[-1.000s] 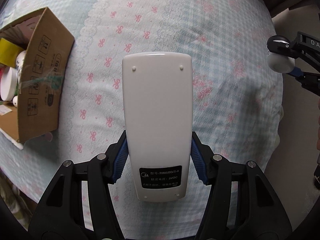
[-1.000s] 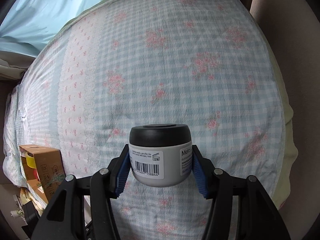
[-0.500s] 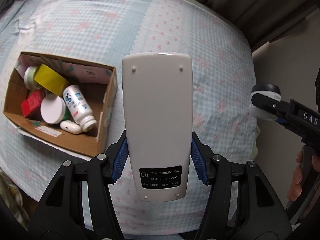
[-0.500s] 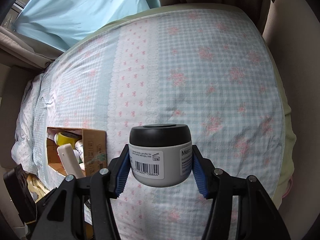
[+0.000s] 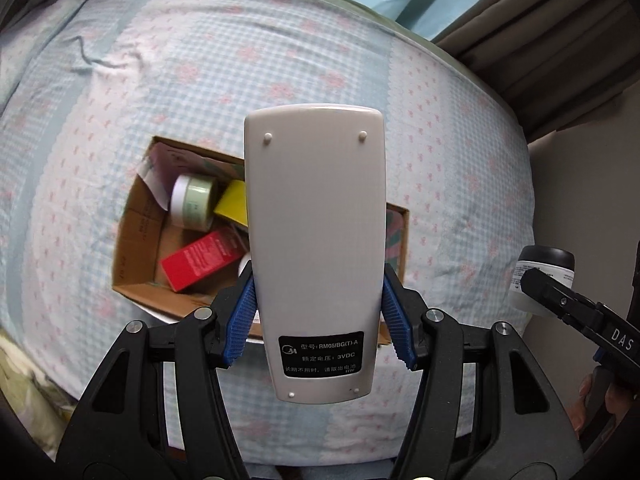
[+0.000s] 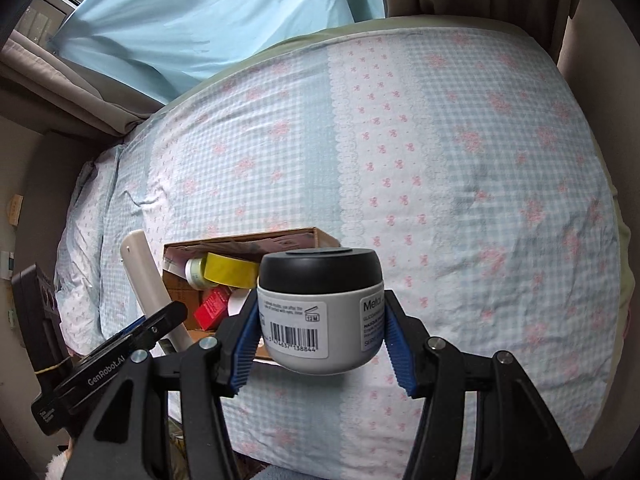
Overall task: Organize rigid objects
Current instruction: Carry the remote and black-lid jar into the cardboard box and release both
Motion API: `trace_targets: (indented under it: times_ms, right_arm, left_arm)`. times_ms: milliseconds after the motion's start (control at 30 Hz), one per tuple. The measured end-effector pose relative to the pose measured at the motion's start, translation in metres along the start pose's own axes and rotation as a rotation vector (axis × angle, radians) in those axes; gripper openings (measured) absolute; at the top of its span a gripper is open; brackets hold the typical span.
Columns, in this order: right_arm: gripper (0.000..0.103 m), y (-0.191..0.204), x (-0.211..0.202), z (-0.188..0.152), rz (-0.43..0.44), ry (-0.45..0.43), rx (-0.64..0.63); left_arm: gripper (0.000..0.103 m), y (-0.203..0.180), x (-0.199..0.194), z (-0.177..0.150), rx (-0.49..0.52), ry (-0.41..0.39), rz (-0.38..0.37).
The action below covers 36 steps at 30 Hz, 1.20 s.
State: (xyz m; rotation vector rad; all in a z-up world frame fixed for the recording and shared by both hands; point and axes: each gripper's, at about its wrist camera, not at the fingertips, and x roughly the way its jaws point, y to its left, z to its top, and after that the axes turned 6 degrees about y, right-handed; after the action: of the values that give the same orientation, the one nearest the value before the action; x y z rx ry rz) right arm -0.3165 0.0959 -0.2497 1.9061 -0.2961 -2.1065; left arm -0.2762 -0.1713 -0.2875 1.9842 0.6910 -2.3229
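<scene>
My left gripper (image 5: 318, 320) is shut on a white remote control (image 5: 316, 248), held back side up in the air over an open cardboard box (image 5: 136, 236) on the bed. The box holds a red carton (image 5: 200, 258), a green-banded jar (image 5: 194, 200), a yellow item (image 5: 234, 202) and more, partly hidden by the remote. My right gripper (image 6: 320, 334) is shut on a grey jar with a black lid (image 6: 320, 308), held above the bed to the right of the box (image 6: 248, 242). The remote (image 6: 150, 284) and left gripper show at the left of the right wrist view.
The bed is covered by a blue checked sheet with pink flowers (image 6: 460, 184). A light blue curtain (image 6: 208, 12) and dark drapes (image 5: 540, 40) stand beyond the bed. The bed's near edge (image 5: 440, 440) drops off below both grippers.
Both grippers have swung so that the box, at the left edge a second ago, now lies under the remote. The right gripper with the jar has come closer to the box. Both grips are unchanged.
</scene>
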Motion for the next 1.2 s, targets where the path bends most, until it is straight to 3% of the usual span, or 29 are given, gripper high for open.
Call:
trace_targets:
  times_ms: [233,400,633,900,1033,1200]
  right_arm:
    - [0.053,0.053,0.048,-0.012,-0.009,0.038,0.031]
    - [0.053,0.067,0.084,-0.014,-0.044,0.082,0.030]
    - [0.053,0.069,0.132,-0.011,-0.108,0.136,-0.086]
    - [0.053,0.074,0.167,-0.025,-0.153,0.129,-0.338]
    - [0.053,0.072,0.173,-0.028,-0.180,0.097,-0.409]
    - [0.053,0.066,0.183,-0.022,-0.186,0.085,-0.441]
  left_arm:
    - [0.054,0.065,0.015,0.031,0.069,0.039,0.039]
    - [0.054,0.078,0.037,0.046,0.212,0.065,0.064]
    - [0.054,0.048,0.068,0.038,0.682,0.090,0.147]
    - [0.054,0.023,0.109,-0.009,1.147,0.210,0.220]
    - [0.054,0.025,0.124,-0.022,1.239,0.235,0.248]
    - [0.054,0.028,0.133,-0.019,1.235,0.258,0.240]
